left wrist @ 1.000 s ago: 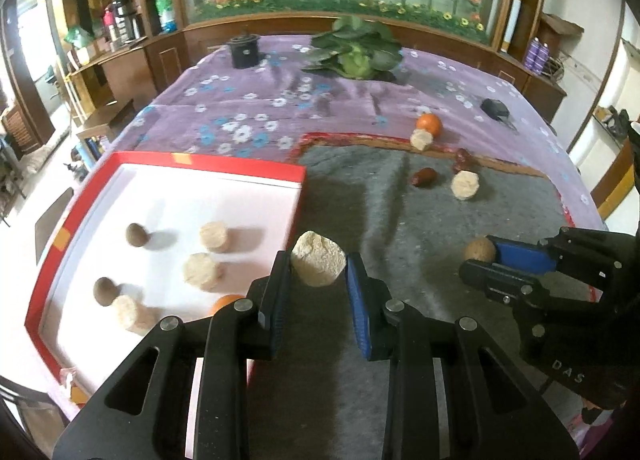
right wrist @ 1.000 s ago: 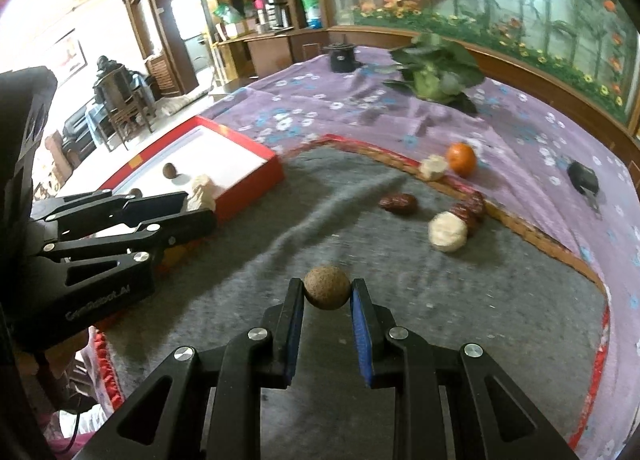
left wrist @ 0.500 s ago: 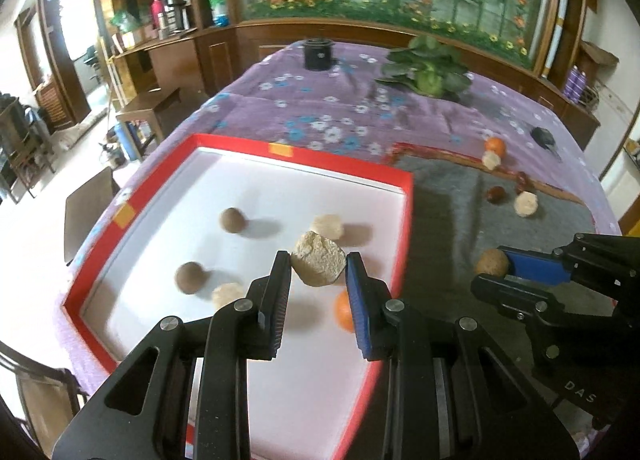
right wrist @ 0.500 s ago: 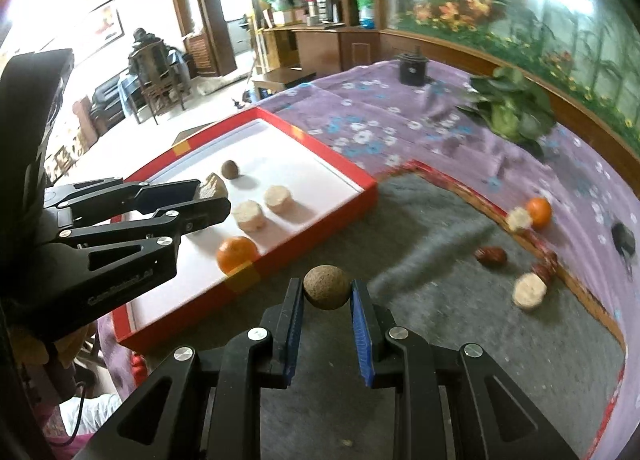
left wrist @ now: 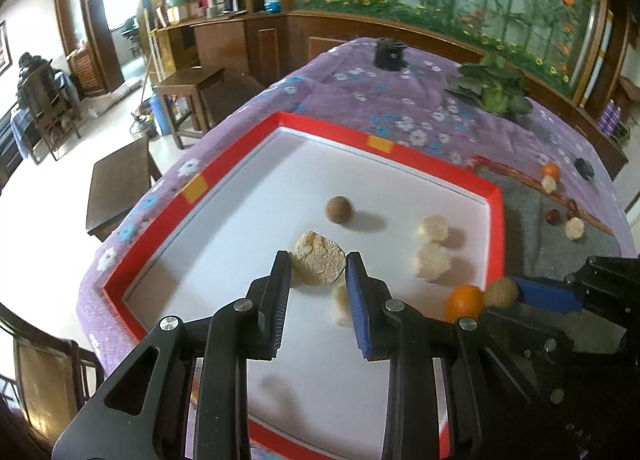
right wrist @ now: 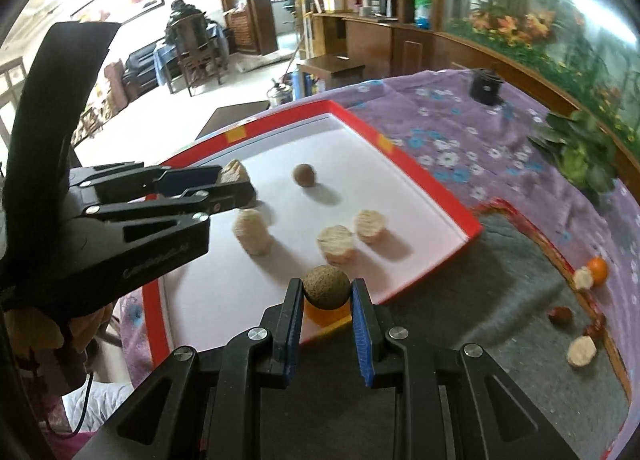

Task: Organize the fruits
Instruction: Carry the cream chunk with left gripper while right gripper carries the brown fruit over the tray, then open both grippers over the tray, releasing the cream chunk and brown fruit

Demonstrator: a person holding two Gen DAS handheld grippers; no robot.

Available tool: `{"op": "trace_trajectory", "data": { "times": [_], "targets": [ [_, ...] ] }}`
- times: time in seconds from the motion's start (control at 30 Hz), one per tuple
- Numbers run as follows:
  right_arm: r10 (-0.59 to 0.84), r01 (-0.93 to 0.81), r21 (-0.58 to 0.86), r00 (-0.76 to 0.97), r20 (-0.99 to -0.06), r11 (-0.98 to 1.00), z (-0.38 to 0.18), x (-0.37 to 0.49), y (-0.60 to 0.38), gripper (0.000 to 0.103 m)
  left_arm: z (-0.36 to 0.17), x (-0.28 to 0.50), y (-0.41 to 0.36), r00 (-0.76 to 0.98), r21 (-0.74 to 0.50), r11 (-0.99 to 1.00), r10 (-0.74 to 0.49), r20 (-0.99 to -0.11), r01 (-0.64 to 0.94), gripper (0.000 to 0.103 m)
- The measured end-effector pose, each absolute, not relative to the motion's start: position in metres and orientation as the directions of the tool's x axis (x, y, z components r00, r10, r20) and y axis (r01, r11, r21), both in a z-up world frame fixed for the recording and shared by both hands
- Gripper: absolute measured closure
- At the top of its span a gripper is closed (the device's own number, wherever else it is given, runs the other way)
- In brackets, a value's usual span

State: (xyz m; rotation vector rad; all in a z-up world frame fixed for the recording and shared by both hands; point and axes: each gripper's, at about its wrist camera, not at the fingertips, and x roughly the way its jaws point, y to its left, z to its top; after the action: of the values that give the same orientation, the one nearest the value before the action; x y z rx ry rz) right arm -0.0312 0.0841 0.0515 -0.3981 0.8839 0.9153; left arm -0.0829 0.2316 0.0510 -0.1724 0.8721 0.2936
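My left gripper (left wrist: 319, 264) is shut on a pale rough chunk of fruit (left wrist: 318, 263) and holds it over the white floor of the red-rimmed tray (left wrist: 404, 158). My right gripper (right wrist: 323, 287) is shut on a brown round fruit (right wrist: 326, 286) above the tray's near rim (right wrist: 424, 276). In the tray lie a brown ball (left wrist: 339, 209), several pale chunks (left wrist: 433, 227) and an orange (left wrist: 464, 302). The left gripper also shows in the right wrist view (right wrist: 236, 182), and the right one in the left wrist view (left wrist: 502, 294).
On the grey mat (right wrist: 480, 324) at the right lie an orange (right wrist: 599, 269), pale chunks (right wrist: 581, 351) and dark red fruits (right wrist: 559, 315). A leafy plant (left wrist: 496, 90) and a black cup (left wrist: 390, 55) stand on the purple flowered cloth (left wrist: 360, 100). Chairs and small tables stand beyond the table's left edge.
Both grippers have moved left from the grey mat to the tray, each still holding its fruit. The left one is now well over the tray floor.
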Motion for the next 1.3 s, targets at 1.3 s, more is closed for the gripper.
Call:
{"op": "trace_trajectory", "data": {
  "times": [1.3],
  "targets": [
    [0.490, -0.862, 0.084, 0.201, -0.848, 0.500, 0.018, -0.034, 0.135, 0.075, 0.025, -0.084, 0.265, 0.545, -0.041, 0.903, 0.222, -0.809, -0.428, 0.076]
  ]
}}
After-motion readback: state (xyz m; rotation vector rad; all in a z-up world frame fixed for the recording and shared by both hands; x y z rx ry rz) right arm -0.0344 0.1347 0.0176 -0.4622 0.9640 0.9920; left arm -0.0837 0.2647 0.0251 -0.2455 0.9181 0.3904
